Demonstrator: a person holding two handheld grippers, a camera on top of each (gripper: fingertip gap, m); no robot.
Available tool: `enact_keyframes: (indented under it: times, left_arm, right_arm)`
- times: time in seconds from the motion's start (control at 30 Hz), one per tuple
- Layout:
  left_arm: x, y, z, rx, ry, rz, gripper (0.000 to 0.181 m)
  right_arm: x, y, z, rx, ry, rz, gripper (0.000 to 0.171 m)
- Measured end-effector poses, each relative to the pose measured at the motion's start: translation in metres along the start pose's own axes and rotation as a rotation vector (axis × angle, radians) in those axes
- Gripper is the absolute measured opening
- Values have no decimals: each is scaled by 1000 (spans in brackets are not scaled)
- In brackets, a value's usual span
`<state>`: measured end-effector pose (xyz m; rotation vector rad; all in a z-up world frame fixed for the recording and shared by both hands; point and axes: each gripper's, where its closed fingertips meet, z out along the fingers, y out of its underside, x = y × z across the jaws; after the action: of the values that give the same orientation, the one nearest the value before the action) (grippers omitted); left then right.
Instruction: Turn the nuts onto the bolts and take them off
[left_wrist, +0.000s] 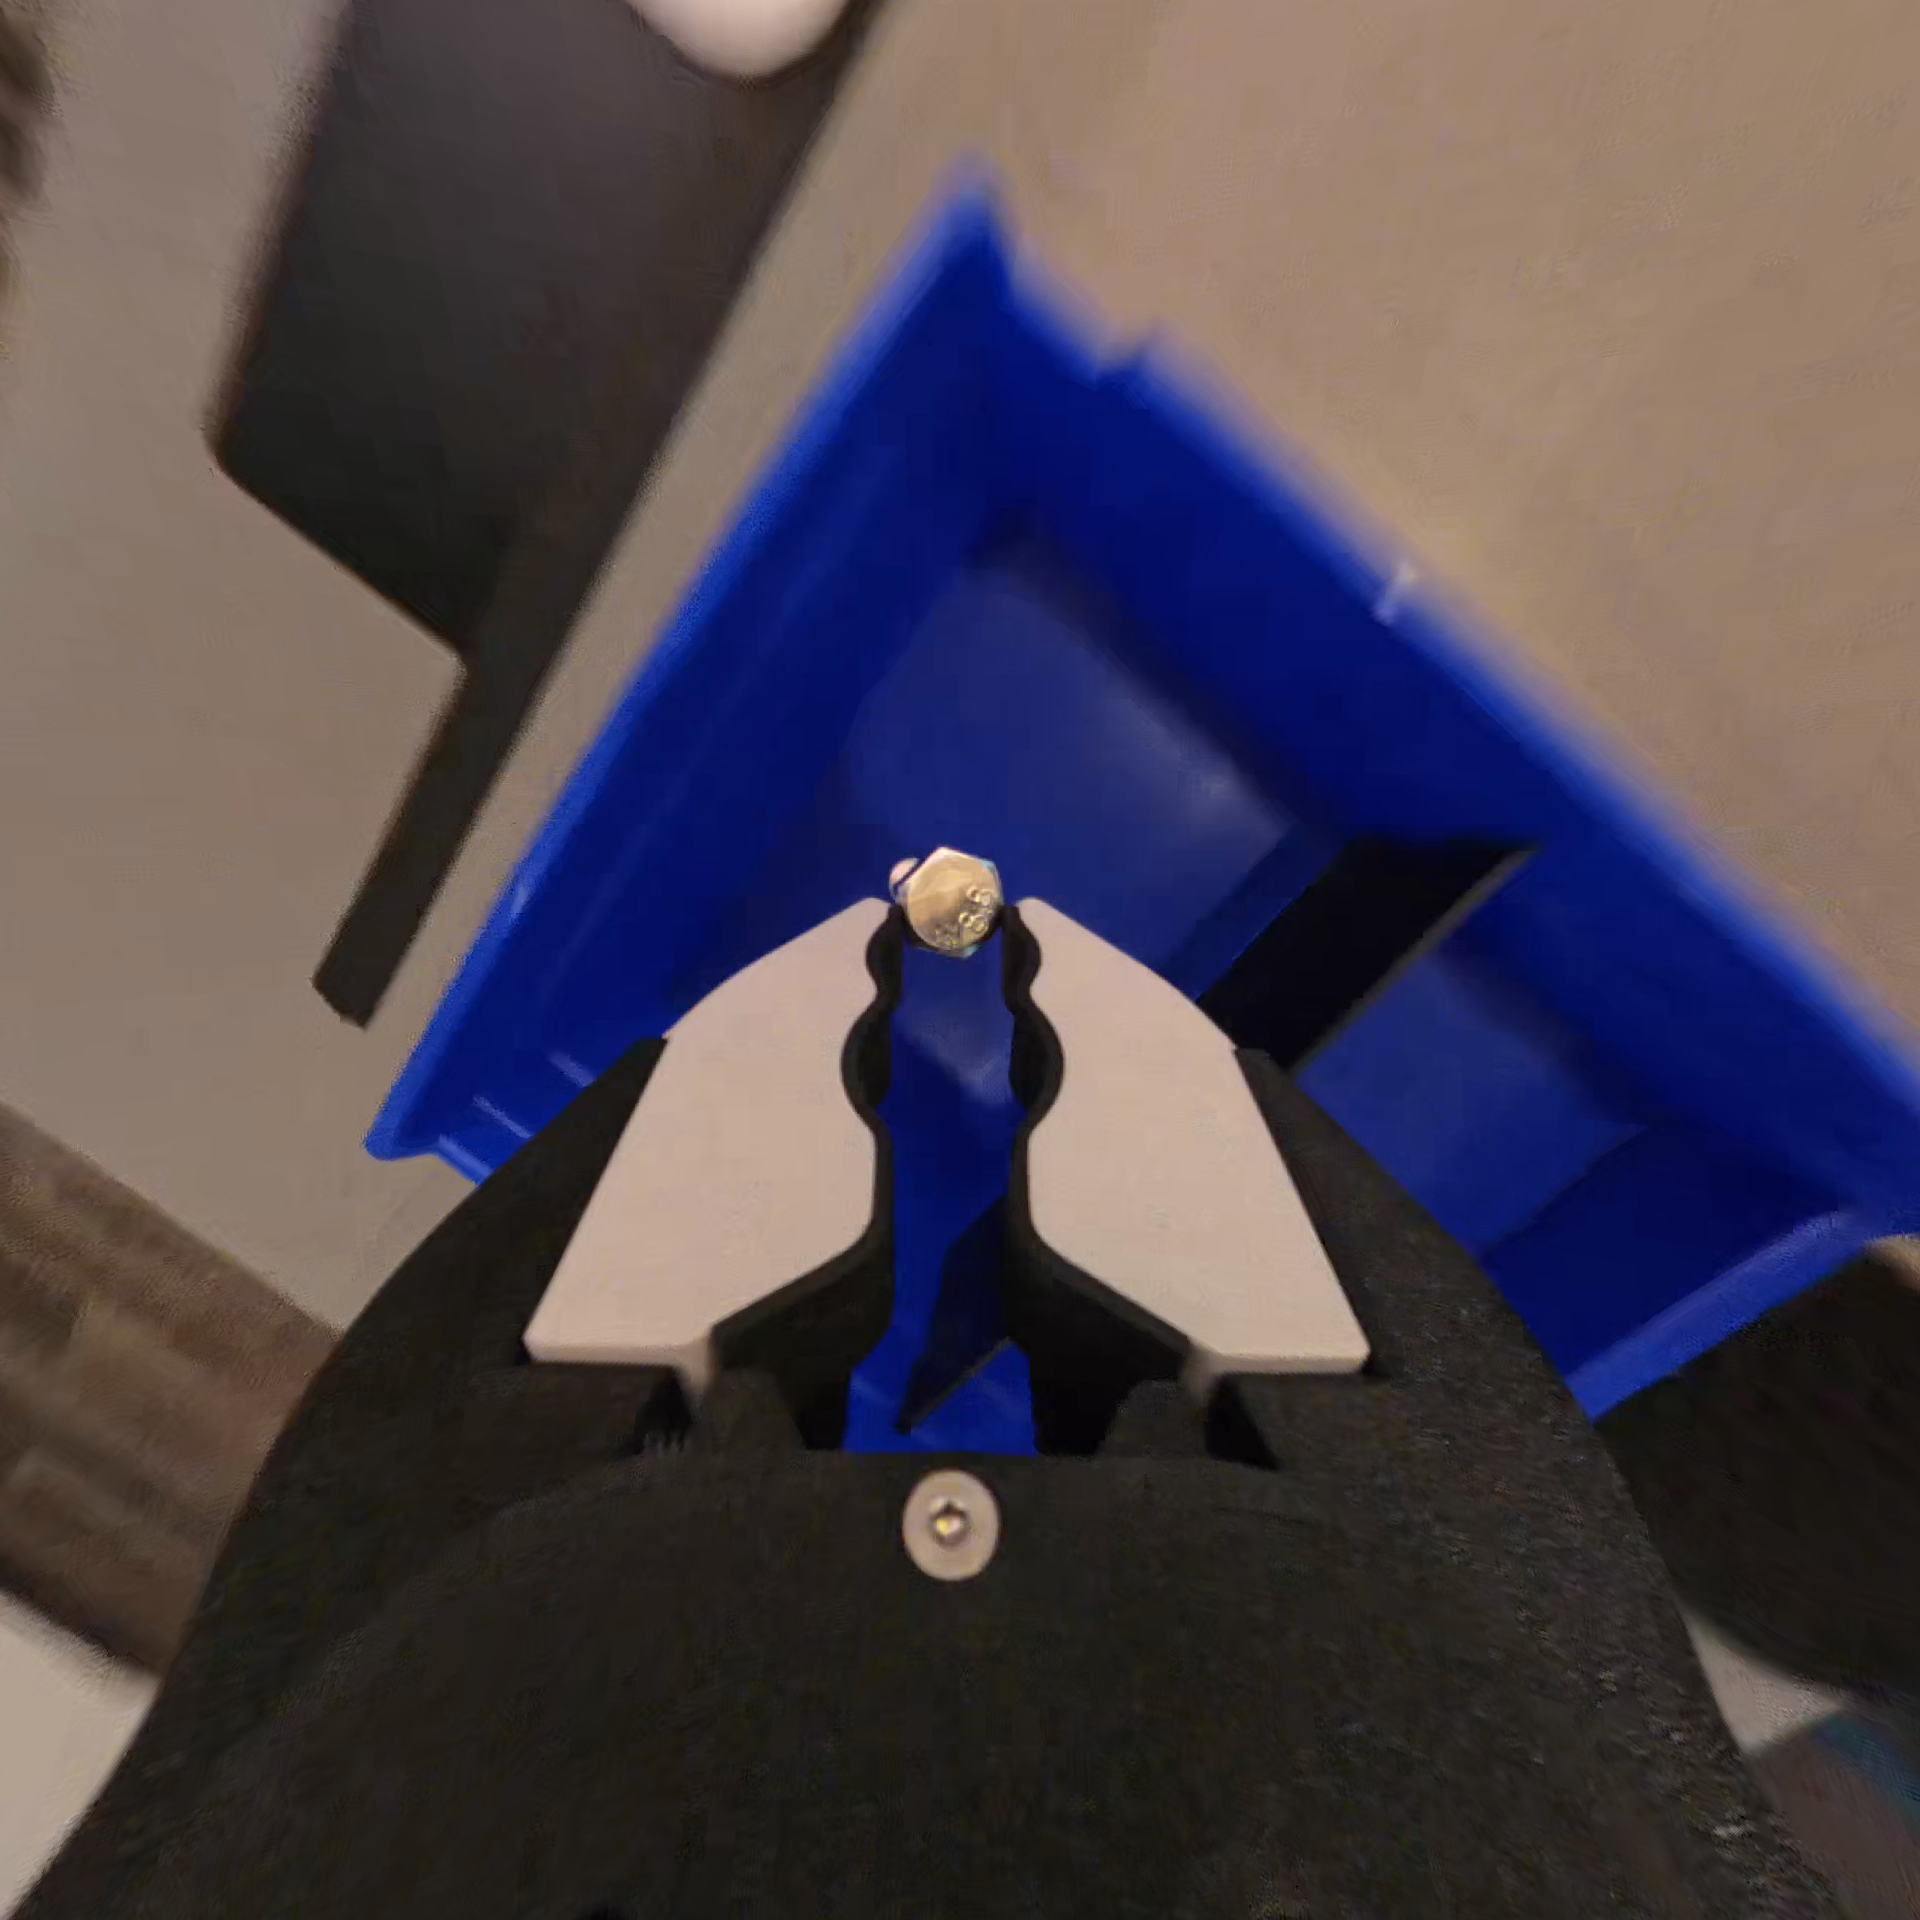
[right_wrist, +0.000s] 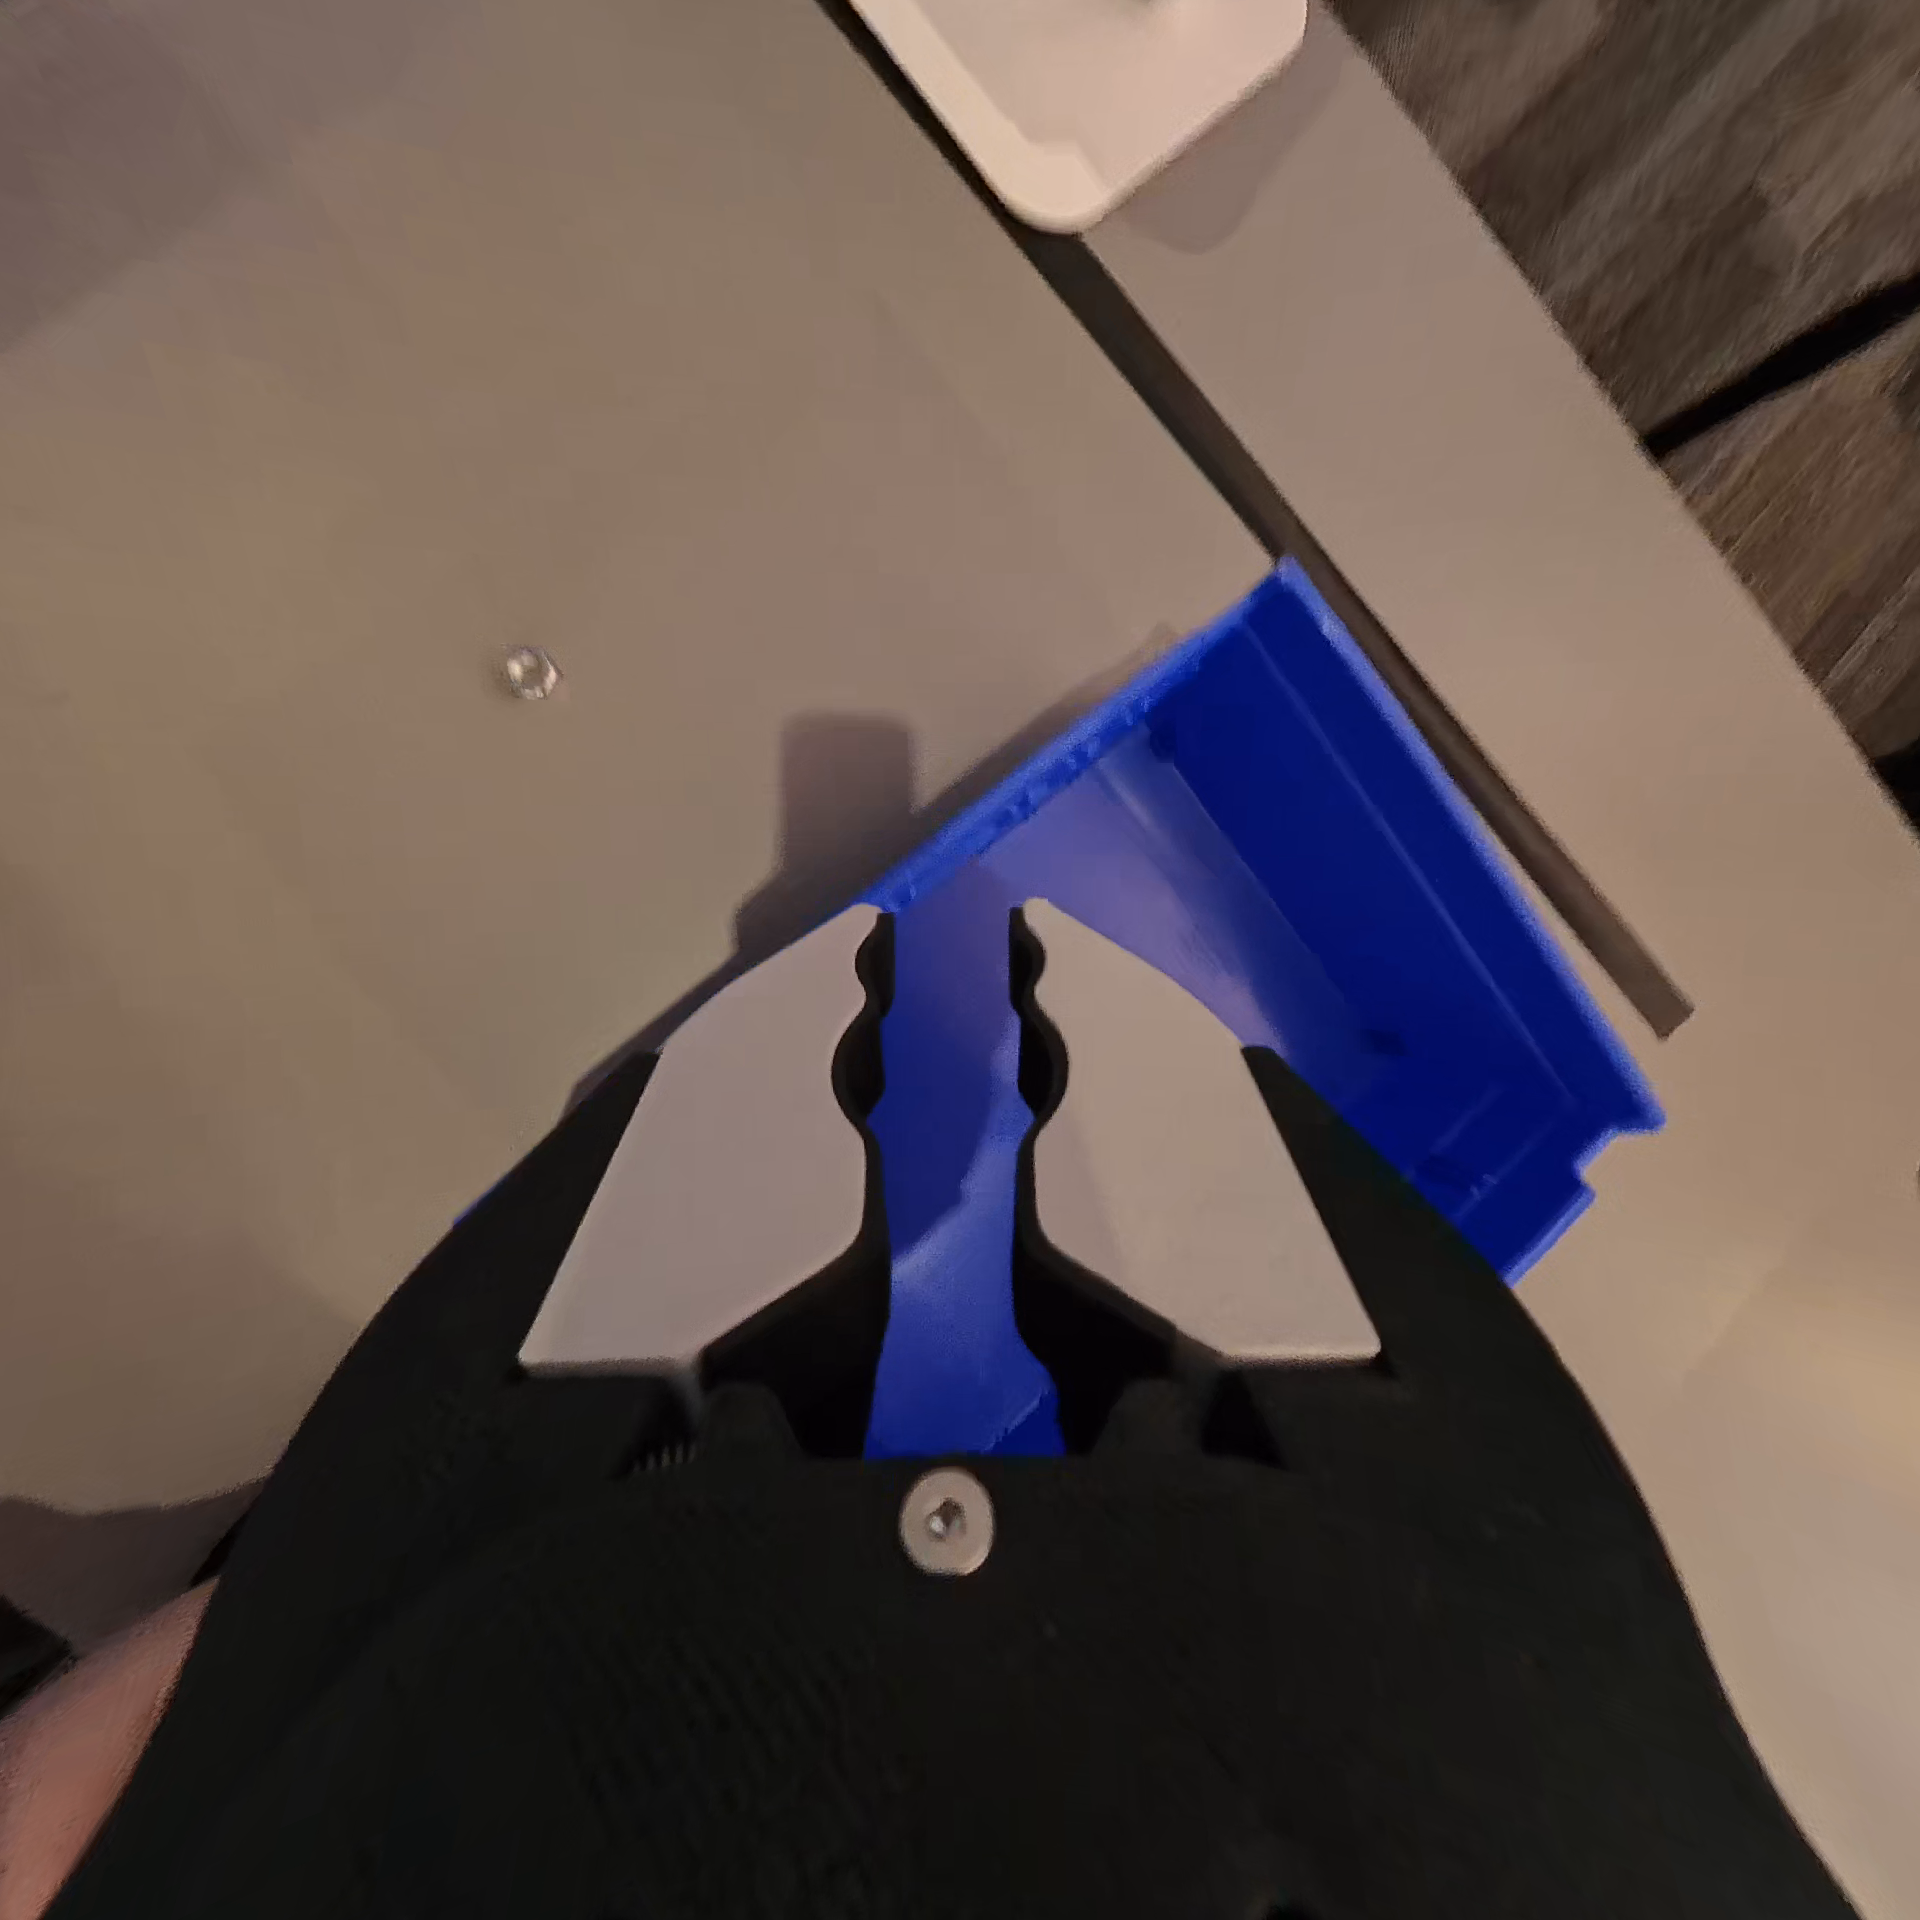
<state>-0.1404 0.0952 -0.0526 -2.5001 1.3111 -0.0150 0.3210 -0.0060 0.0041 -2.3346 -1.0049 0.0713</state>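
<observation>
Holding both tools above the grey table (right_wrist: 312, 364), I had the blue bin (left_wrist: 1351, 790) under each of them, presumably as the place for loose parts. My left gripper (left_wrist: 948, 909) was clamped on the bolt (left_wrist: 951, 902) by its head, shank pointing away so a nut could meet it. My right gripper (right_wrist: 951, 914) hung slightly parted and empty, while the nut (right_wrist: 530, 672) lay on the table well apart from it, not yet picked up.

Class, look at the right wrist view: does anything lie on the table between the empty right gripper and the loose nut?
Nothing visible does. The nut lies alone on bare table, up and left of the open right gripper, whose tips hover over the blue bin edge. The left gripper holds the bolt.
</observation>
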Motion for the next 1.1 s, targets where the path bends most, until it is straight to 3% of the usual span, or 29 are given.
enact_keyframes:
  times: [0.13,0.23,0.3,0.43,0.6,0.7,0.73,0.87,1.03,1.1]
  left_arm:
    - [62,-79,-77,441,159,-68,18]
    - [121,-118,-109,609,258,-4,18]
    - [155,-137,-119,677,298,48,18]
    - [214,-163,-136,772,433,130,18]
    - [244,-175,-147,818,484,177,17]
    - [253,-177,-149,837,499,195,17]
    - [253,-177,-148,841,491,190,17]
    - [251,-174,-143,822,488,161,18]
    - [235,-166,-125,778,375,60,51]
    - [232,-167,-120,794,263,96,52]
  right_arm:
    - [-33,-66,-1,267,-62,-148,23]
    - [-96,-131,-14,654,-256,-324,30]
    - [-129,-152,-21,819,-346,-386,33]
    - [-146,-168,-17,932,-352,-380,39]
    - [-159,-168,-29,1007,-554,-325,39]
    - [-164,-166,-34,1013,-671,-288,29]
    - [-164,-165,-32,1003,-671,-292,15]
    - [-160,-159,-30,972,-535,-411,10]
    - [-135,-153,-23,861,-41,-665,10]
    - [-131,-151,-25,818,106,-770,10]
